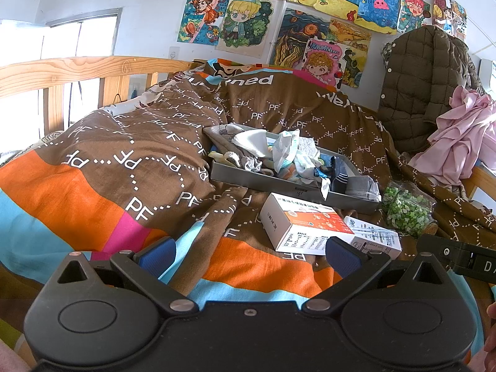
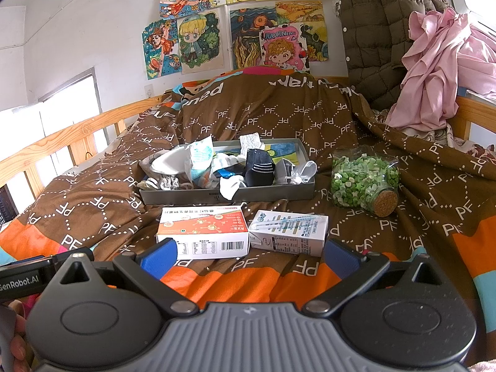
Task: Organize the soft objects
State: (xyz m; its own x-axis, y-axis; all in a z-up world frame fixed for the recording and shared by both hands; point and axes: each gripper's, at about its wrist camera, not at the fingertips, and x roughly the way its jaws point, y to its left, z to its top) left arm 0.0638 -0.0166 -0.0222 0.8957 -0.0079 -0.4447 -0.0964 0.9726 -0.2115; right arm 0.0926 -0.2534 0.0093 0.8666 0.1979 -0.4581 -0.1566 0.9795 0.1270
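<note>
Nearest us: left claw (image 1: 248, 255) and right claw (image 2: 248, 254), both with blue pads spread apart, holding nothing, hovering over quilt (image 1: 102, 167) on bed. Just beyond: two cartons, red-and-white box (image 2: 203, 232) and blue-and-white box (image 2: 290, 232), side by side. Behind them, grey tray (image 2: 226, 192) holding jumbled socks (image 2: 259, 167), cloths and wrappers. Jar of green pieces (image 2: 364, 179) lies on its side right of tray. Soft objects sit inside tray, unsorted heap; we judge tidying incomplete, and cannot tell how far it has gone.
</note>
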